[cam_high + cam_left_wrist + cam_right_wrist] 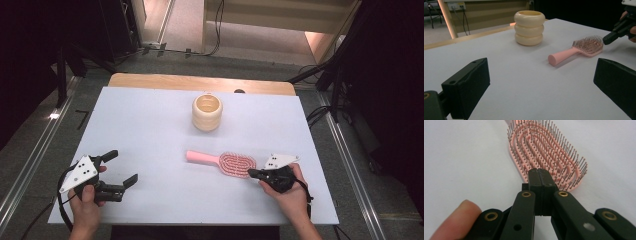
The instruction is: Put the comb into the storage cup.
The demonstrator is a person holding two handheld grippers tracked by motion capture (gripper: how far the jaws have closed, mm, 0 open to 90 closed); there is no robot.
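A pink hairbrush [226,162] lies bristles up on the white table [150,140], its handle pointing left. My right gripper [252,173] is shut with nothing between its pads, its tip just at the brush head's near right edge; the right gripper view has the closed jaws in front of the brush [544,150]. My left gripper [121,168] stands open at the table's front left, far from the brush [579,50]. A cream ribbed cup [207,112] stands upright behind the brush, also in the left gripper view [529,27].
The table's wooden far edge [200,81] borders a grey floor with cables. Dark stands flank both sides. Bare tabletop lies between the two grippers.
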